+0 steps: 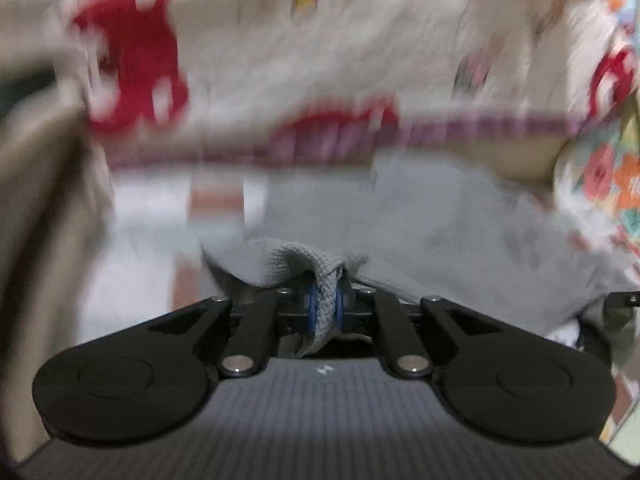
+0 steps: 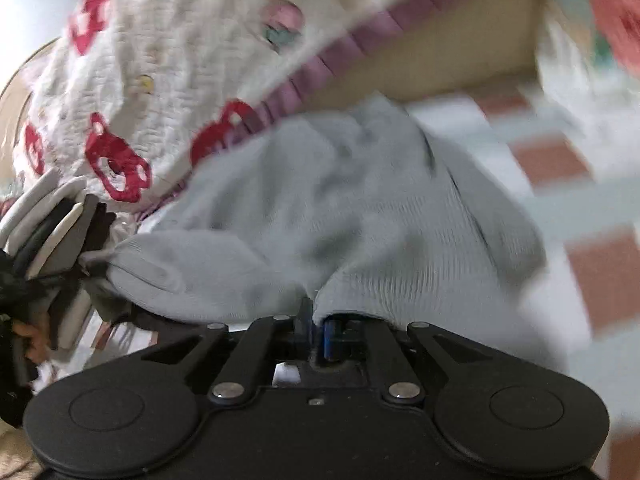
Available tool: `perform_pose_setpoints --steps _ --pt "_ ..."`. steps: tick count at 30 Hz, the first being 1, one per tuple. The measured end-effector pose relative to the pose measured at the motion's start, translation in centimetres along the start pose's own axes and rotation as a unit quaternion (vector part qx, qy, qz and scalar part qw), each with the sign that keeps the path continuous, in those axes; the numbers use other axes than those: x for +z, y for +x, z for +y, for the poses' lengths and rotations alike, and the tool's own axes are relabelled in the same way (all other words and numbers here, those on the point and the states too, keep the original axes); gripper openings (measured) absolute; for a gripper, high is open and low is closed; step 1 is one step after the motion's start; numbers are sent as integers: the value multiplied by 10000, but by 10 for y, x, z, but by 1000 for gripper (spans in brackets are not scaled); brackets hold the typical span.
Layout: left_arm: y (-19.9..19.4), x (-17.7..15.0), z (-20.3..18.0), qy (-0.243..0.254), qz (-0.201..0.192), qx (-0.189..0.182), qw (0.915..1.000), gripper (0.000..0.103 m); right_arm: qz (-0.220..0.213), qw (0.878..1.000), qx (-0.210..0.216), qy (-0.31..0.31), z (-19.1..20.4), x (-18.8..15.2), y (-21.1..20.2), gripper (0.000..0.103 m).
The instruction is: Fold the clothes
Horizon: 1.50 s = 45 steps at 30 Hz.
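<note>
A grey knitted garment (image 1: 460, 236) hangs bunched between both grippers. My left gripper (image 1: 326, 300) is shut on a ribbed edge of it, the fabric pinched between the blue pads. In the right wrist view the same grey garment (image 2: 340, 208) spreads out in front, and my right gripper (image 2: 318, 330) is shut on another part of its edge. The left gripper (image 2: 68, 236) shows at the left of that view, holding a far corner of the cloth. Both views are blurred by motion.
A white quilt (image 1: 320, 40) with red prints and a purple border lies behind the garment, seen again as the quilt (image 2: 160, 80) in the right view. A checked sheet (image 2: 580, 200) of white and reddish squares is below. Flowered fabric (image 1: 608, 176) sits at the right.
</note>
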State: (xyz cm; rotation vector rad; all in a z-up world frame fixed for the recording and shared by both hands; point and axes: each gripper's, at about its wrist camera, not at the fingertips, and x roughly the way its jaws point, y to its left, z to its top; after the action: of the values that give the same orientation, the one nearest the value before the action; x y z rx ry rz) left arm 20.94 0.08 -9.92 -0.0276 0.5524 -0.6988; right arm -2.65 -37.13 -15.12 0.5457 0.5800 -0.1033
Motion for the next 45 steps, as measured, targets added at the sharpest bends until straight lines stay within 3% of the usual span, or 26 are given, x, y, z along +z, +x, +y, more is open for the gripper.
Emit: perform_pose_setpoints --steps 1,4,5,7,8,10,12,14,19,24,27,29,31,36,39,40,42,44,45 --pt "-15 7 0 -34 -314 -11 9995 8 -236 9996 153 32 5 11 -7 8" --pt "-27 5 30 -1056 -397 -269 9932 8 -1191 9885 780 518 10 44 -45 7" --pt "-20 0 40 -1343 -202 -481 9896 8 -1293 9870 769 566 8 47 -50 7" --pt "-3 -12 47 -1543 246 -504 9864 8 -1210 9906 441 467 3 49 -49 8" --pt "-1 -13 45 -1560 266 -524 9860 8 -1132 9917 281 545 -1 46 -47 8" --pt "1 -16 43 -1594 262 -573 9852 8 -1258 9840 416 1192 -13 38 -50 8" --pt "-8 -11 38 -1571 -130 -720 9849 8 -1631 9673 742 1795 -18 31 -62 8" --pt "-24 -4 33 -1397 -725 -870 9837 8 -1821 9682 601 1609 -12 39 -77 8" --pt "-6 -16 28 -1510 157 -818 9850 3 -2358 9669 243 946 -2 65 -119 7" --pt "13 -29 24 -1621 1090 -751 9778 4 -2087 9714 -703 884 -19 55 -114 7" --pt "25 -37 22 -1682 1646 -707 9693 10 -1841 9730 -1089 861 -22 46 -96 7" --pt "23 -37 21 -1414 1690 -511 9741 14 -1729 9732 -1292 792 -23 45 -88 7" --pt "21 -37 21 -1127 1714 -304 9783 29 -1738 9725 -1370 725 -23 48 -87 7" --pt "24 -30 21 -1235 1488 -771 9781 39 -1728 9736 -1363 612 -28 52 -86 8" --pt "43 -36 20 -1194 1680 -561 9769 44 -1664 9741 -1356 713 -30 46 -81 8" --pt "48 -39 21 -1247 1730 -539 9755 44 -1630 9744 -1359 743 -31 44 -79 8" --pt "53 -46 25 -1589 1862 -839 9659 44 -1550 9754 -1365 767 -33 39 -75 8" --pt "53 -52 24 -1876 2044 -1378 9508 37 -1473 9768 -1351 766 -34 36 -73 8" --pt "49 -54 21 -1897 2102 -1616 9454 12 -1448 9775 -1333 764 -34 35 -72 8"
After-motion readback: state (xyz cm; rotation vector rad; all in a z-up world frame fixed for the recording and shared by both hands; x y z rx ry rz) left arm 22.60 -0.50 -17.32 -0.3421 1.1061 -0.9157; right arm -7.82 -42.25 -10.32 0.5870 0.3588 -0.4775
